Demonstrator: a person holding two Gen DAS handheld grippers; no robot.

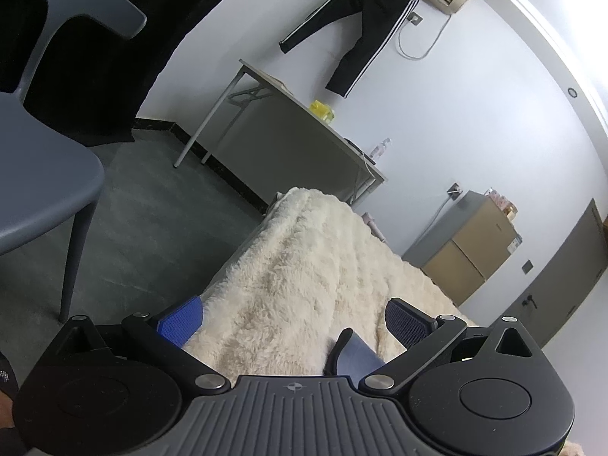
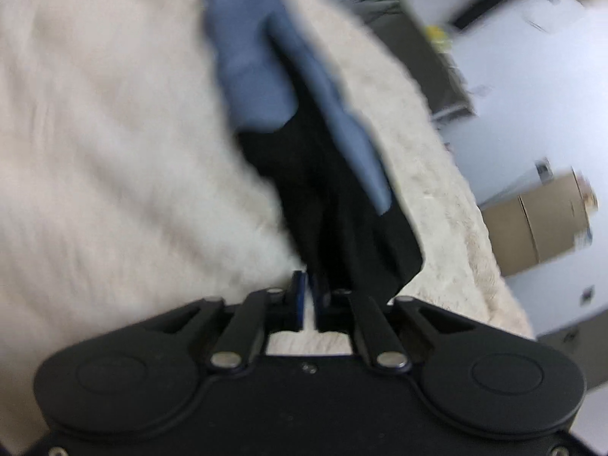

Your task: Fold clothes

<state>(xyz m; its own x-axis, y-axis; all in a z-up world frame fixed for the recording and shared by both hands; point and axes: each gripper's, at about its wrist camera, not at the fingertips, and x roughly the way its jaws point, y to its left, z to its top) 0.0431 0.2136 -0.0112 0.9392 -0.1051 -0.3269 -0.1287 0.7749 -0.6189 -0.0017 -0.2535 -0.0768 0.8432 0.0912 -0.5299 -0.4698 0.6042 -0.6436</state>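
A garment in light blue [image 2: 250, 68] and black [image 2: 323, 197] lies in a long bunch on the cream fleece blanket [image 2: 114, 133]. In the blurred right wrist view its black end reaches down to my right gripper [image 2: 309, 296]. Those jaws stand barely apart, and a thin strip of blanket shows between the pads. My left gripper [image 1: 292, 319] is wide open over the blanket [image 1: 296, 266], its blue pads [image 1: 178, 323] far apart. A fold of blue cloth with a dark edge [image 1: 357, 359] lies near the base of the jaws, touching neither pad.
A grey chair [image 1: 49, 190] stands on the dark floor to the left. Against the white wall is a folding table [image 1: 288, 129] with small items on it, and black striped trousers [image 1: 364, 26] hang above. Cardboard boxes [image 1: 471, 250] sit at the right.
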